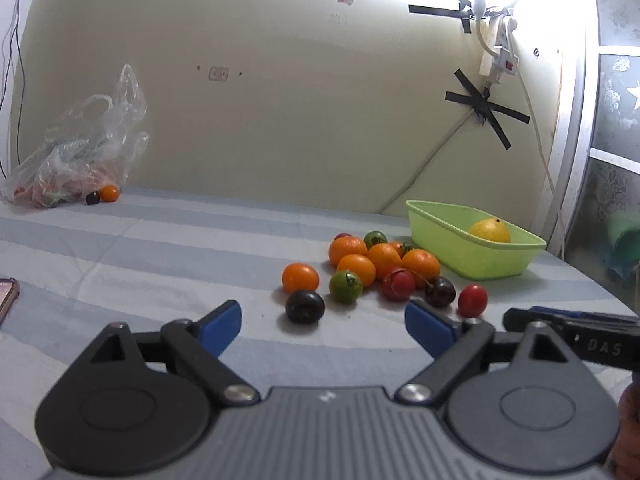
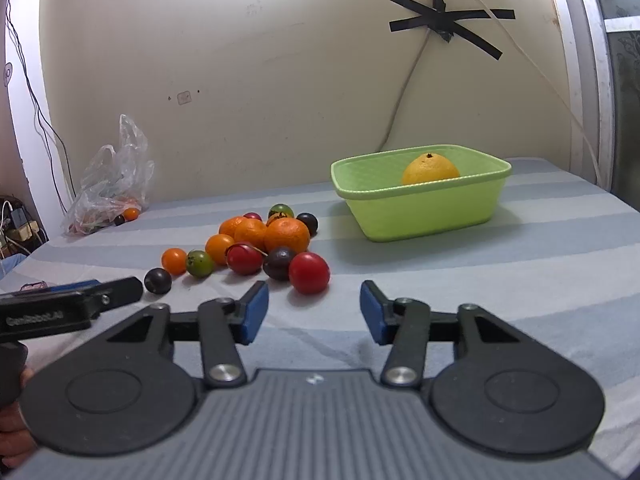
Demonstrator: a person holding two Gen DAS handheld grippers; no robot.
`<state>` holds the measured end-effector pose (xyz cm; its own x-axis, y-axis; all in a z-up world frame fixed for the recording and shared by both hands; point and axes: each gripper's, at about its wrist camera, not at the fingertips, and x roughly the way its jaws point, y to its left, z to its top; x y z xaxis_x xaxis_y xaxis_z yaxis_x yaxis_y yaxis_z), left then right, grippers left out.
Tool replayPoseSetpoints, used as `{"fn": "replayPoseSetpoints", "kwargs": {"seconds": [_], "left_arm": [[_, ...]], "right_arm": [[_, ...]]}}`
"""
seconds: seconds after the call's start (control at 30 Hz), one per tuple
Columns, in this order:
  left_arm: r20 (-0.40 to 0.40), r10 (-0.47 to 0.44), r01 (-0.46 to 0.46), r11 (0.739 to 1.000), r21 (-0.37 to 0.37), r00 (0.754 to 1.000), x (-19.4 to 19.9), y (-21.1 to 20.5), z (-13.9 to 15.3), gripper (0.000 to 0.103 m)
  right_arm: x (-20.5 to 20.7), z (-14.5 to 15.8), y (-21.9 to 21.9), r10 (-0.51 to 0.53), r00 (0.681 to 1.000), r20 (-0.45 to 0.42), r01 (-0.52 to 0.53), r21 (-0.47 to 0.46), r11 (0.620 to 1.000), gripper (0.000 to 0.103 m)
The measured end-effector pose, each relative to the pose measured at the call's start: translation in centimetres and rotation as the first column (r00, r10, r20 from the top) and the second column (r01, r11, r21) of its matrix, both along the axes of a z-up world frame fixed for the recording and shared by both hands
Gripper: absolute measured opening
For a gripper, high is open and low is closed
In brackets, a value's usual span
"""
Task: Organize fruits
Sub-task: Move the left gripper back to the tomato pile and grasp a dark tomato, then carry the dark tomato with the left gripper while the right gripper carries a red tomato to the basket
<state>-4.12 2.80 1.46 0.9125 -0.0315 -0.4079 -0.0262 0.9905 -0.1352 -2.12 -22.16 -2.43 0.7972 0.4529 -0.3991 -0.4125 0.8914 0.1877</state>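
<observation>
A pile of small fruits lies on the striped cloth: oranges, red, green and dark ones; the pile also shows in the right wrist view. A green tub behind it holds one yellow fruit; the tub and the yellow fruit show in the right wrist view too. My left gripper is open and empty, just short of a dark fruit. My right gripper is open and empty, just short of a red fruit.
A clear plastic bag with more fruit sits at the far left against the wall, with an orange fruit beside it. A phone lies at the left edge. Cables and a taped power strip hang on the wall.
</observation>
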Motion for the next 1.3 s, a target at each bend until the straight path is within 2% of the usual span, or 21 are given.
{"fn": "replayPoseSetpoints", "kwargs": {"seconds": [0.07, 0.2, 0.33, 0.47, 0.6, 0.67, 0.77, 0.87, 0.97, 1.03, 1.13, 1.23, 1.27, 1.3], "left_arm": [[-0.003, -0.005, 0.005, 1.0, 0.0, 1.0, 0.1, 0.0, 0.0, 0.092], [-0.024, -0.002, 0.001, 0.999, -0.037, 1.0, 0.4, 0.5, -0.2, 0.092], [-0.02, 0.009, -0.01, 0.997, -0.077, 1.0, 0.4, 1.0, -0.3, 0.091], [-0.012, 0.017, -0.018, 0.993, -0.118, 1.0, 0.3, 1.7, -0.4, 0.091], [-0.019, 0.022, -0.025, 0.988, -0.152, 1.0, 0.5, 2.1, -0.5, 0.091], [-0.029, 0.021, -0.026, 0.986, -0.165, 0.999, 0.7, 2.3, -0.6, 0.087], [-0.038, 0.014, -0.021, 0.983, -0.182, 0.999, 0.9, 2.4, -0.7, 0.083], [-0.016, -0.006, 0.003, 0.983, -0.182, 1.0, 0.5, 2.3, -0.6, 0.081], [-0.009, -0.088, 0.084, 0.977, -0.194, 0.996, 0.4, 1.8, -0.3, 0.081], [-0.007, -0.142, 0.137, 0.964, -0.229, 0.99, 0.5, 1.6, 0.0, 0.081], [-0.012, -0.194, 0.183, 0.944, -0.275, 0.981, 1.0, 1.2, 0.3, 0.081], [-0.033, -0.218, 0.203, 0.947, -0.248, 0.975, 1.1, 0.4, 0.4, 0.073], [-0.033, -0.221, 0.207, 0.95, -0.233, 0.975, 1.0, 0.2, 0.5, 0.073], [-0.03, -0.219, 0.208, 0.954, -0.215, 0.975, 0.9, 0.0, 0.6, 0.073]], "right_arm": [[0.2, 0.1, 0.5, 0.033, 0.999, -0.001, -0.033, -0.029, 0.999, 0.037], [0.7, 1.0, 2.4, 0.13, 0.989, 0.067, -0.119, -0.144, 0.982, 0.036], [2.2, 1.7, 5.2, 0.245, 0.963, 0.11, -0.198, -0.328, 0.924, 0.036], [4.6, 1.6, 7.2, 0.311, 0.948, 0.062, -0.247, -0.472, 0.846, 0.036], [6.9, 1.5, 8.1, 0.341, 0.94, -0.019, -0.298, -0.53, 0.794, 0.037], [7.1, 1.5, 8.4, 0.356, 0.934, -0.025, -0.309, -0.555, 0.773, 0.037], [6.4, 1.4, 8.8, 0.375, 0.927, -0.001, -0.304, -0.585, 0.752, 0.031], [4.8, 1.7, 8.5, 0.396, 0.915, 0.08, -0.279, -0.583, 0.763, 0.03], [2.9, 2.7, 7.8, 0.411, 0.902, 0.133, -0.28, -0.545, 0.79, 0.031], [1.9, 2.8, 7.1, 0.428, 0.898, 0.103, -0.326, -0.496, 0.805, 0.031], [0.9, 2.0, 6.9, 0.45, 0.891, 0.063, -0.372, -0.467, 0.802, 0.031], [1.0, 1.2, 7.1, 0.442, 0.895, 0.058, -0.37, -0.457, 0.809, 0.033], [1.1, 1.3, 7.0, 0.437, 0.898, 0.048, -0.372, -0.446, 0.814, 0.034], [1.5, 1.6, 6.7, 0.431, 0.902, 0.041, -0.376, -0.418, 0.827, 0.041]]}}
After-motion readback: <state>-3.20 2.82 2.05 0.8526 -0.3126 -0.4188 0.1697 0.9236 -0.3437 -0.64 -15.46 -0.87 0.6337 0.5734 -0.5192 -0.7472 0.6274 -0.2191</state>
